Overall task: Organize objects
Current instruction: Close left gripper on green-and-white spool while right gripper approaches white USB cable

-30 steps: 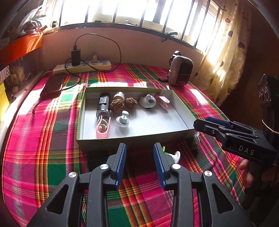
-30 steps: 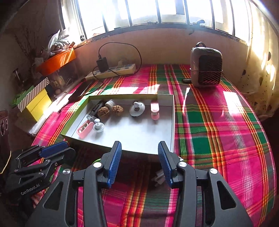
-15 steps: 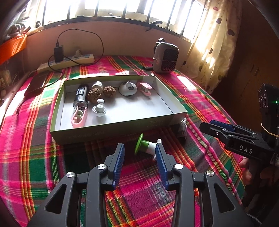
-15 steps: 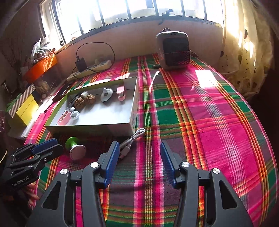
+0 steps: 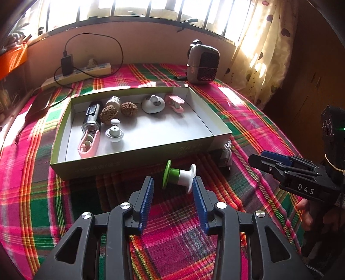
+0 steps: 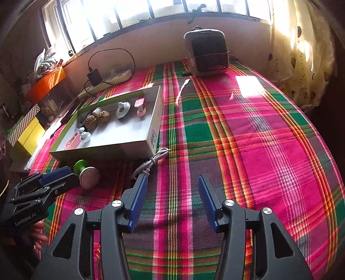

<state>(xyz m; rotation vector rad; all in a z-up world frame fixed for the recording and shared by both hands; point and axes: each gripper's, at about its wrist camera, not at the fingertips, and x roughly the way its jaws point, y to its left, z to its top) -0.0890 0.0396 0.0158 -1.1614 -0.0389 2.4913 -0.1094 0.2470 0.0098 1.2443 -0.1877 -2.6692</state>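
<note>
left gripper (image 5: 172, 185) spread, green-white plunger (image 5: 179, 177) lying just ahead between its tips; right gripper (image 6: 172, 185) spread over cloth, cable (image 6: 151, 162) near box (image 6: 103, 150) corner

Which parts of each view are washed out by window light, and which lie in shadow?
Left wrist view: windows blown out, sun patches on the cloth, spool in shade before the box. Right wrist view: bright patch near the heater, dark corners.
</note>
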